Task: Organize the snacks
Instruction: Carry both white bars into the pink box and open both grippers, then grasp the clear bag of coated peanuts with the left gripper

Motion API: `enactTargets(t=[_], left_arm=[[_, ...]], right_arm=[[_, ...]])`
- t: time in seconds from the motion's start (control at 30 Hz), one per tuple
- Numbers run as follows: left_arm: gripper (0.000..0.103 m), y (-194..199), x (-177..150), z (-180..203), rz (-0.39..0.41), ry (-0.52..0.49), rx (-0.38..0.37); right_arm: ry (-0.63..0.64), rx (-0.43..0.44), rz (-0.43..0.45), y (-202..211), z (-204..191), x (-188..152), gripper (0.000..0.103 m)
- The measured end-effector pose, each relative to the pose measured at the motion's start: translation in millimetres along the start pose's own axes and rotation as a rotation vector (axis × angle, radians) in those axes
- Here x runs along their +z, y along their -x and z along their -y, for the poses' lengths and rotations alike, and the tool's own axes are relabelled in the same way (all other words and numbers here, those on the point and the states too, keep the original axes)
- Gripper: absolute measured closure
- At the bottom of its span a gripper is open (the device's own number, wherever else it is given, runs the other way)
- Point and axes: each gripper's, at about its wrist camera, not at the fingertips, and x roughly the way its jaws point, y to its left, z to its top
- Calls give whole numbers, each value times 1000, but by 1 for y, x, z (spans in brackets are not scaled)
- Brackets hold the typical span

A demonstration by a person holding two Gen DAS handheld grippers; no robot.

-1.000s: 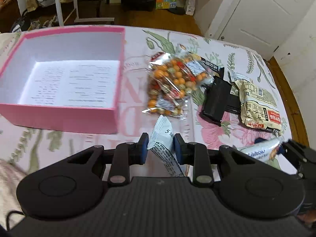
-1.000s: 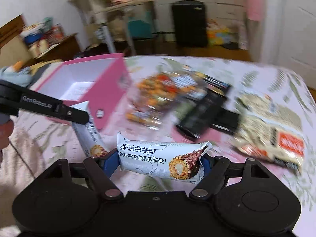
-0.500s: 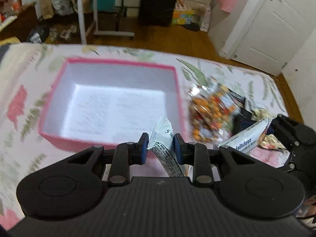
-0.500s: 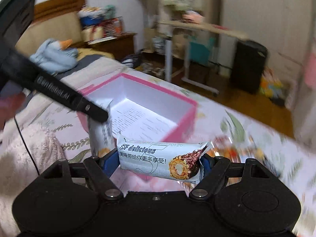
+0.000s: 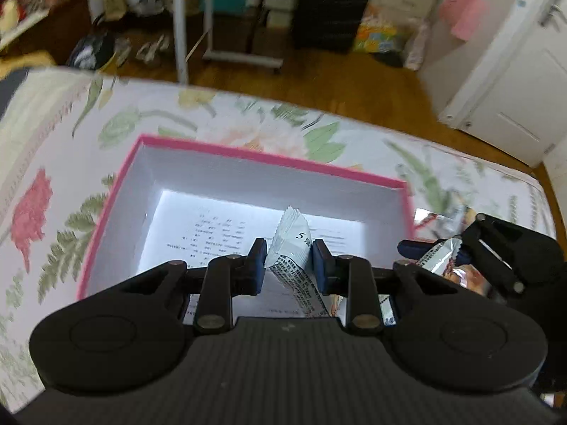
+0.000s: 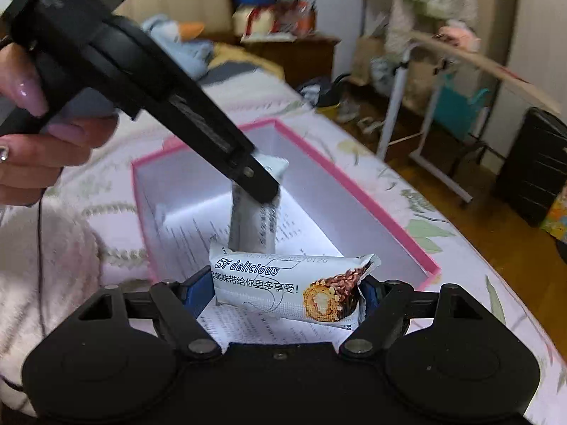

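A pink box [image 5: 255, 157] with a white inside and a printed sheet on its floor lies on the floral bedspread. My left gripper [image 5: 288, 255] is shut on a grey-white snack bar [image 5: 294, 244] and holds it end-up over the box. It also shows in the right wrist view [image 6: 253, 212], hanging from the left gripper's fingers [image 6: 248, 173]. My right gripper [image 6: 283, 288] is shut on a white "5F delicious" snack bar [image 6: 283, 287], held crosswise over the near edge of the box [image 6: 351, 191]. The right gripper [image 5: 457, 248] appears at the box's right side.
The floral bedspread [image 5: 46, 163] surrounds the box. A bag of snacks [image 5: 450, 212] lies blurred right of the box. Beyond the bed are a wooden floor, a black suitcase [image 5: 333, 3], a metal stand [image 6: 397, 106] and a white door [image 5: 524, 71].
Both grippers have moved left from the snack pile to above the pink box, each still holding its bar. The loose snacks have slid out of view to the right.
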Motion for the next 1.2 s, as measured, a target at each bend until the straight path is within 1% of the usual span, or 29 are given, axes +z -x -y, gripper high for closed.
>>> enactTargets(t=[0.07, 0.13, 0.2, 0.3, 0.37, 0.47, 0.5, 0.53, 0.57, 0.6, 0.63, 0.67, 0.7, 0.77, 0.87, 0.93, 0.97, 1.03, 1.1, 1.2], left_arm=[[77, -17, 1, -12, -27, 101, -17], [77, -35, 3, -29, -67, 252, -79], [78, -52, 1, -40, -88, 348, -109], [82, -73, -5, -41, -99, 376, -88], [82, -80, -7, -38, -71, 377, -64], [82, -89, -6, -39, -68, 388, -57], [82, -91, -5, -40, -72, 383, -57], [78, -93, -4, -42, -71, 376, -49], [72, -92, -4, -42, -67, 364, -29], [68, -89, -3, -40, -57, 340, -2], [59, -86, -4, -38, -40, 309, 19], [53, -83, -5, -38, -25, 284, 36], [53, -78, -6, -36, -6, 253, 60], [52, -66, -8, -34, 22, 207, 80], [48, -43, -14, -30, 49, 139, 89], [48, -27, -19, -25, 51, 98, 84], [47, -19, -21, -21, 49, 75, 76], [46, -2, -26, -13, 50, 18, 51], [44, 15, -32, -1, 62, -42, 39], [41, 34, -40, 17, 85, -108, 18]], right_arm=[[25, 2, -44, -21, 4, 5, 20], [34, -1, -101, -40, 8, 12, 20], [57, 0, -141, -56, 8, 18, 20], [122, -14, -207, -74, 2, 20, 18], [160, -40, -241, -83, -2, 19, 18], [172, -59, -283, -94, -3, 18, 17], [171, -66, -293, -95, -3, 17, 16], [163, -72, -290, -95, -2, 18, 15], [147, -73, -281, -92, -1, 18, 10], [128, -69, -268, -87, 1, 19, 9], [110, -65, -248, -81, 2, 19, 8], [95, -64, -232, -76, 3, 19, 8], [80, -65, -217, -69, 4, 18, 8], [49, -62, -179, -51, 5, 14, 8], [-25, -43, -97, -15, 10, 0, 8], [-134, 3, -25, 16, 16, -17, 8], [-196, 34, 1, 31, 20, -29, 8], [-275, 53, 33, 57, 26, -52, 8], [-330, 21, 52, 77, 28, -72, 8], [-403, -25, 65, 104, 34, -100, 8]])
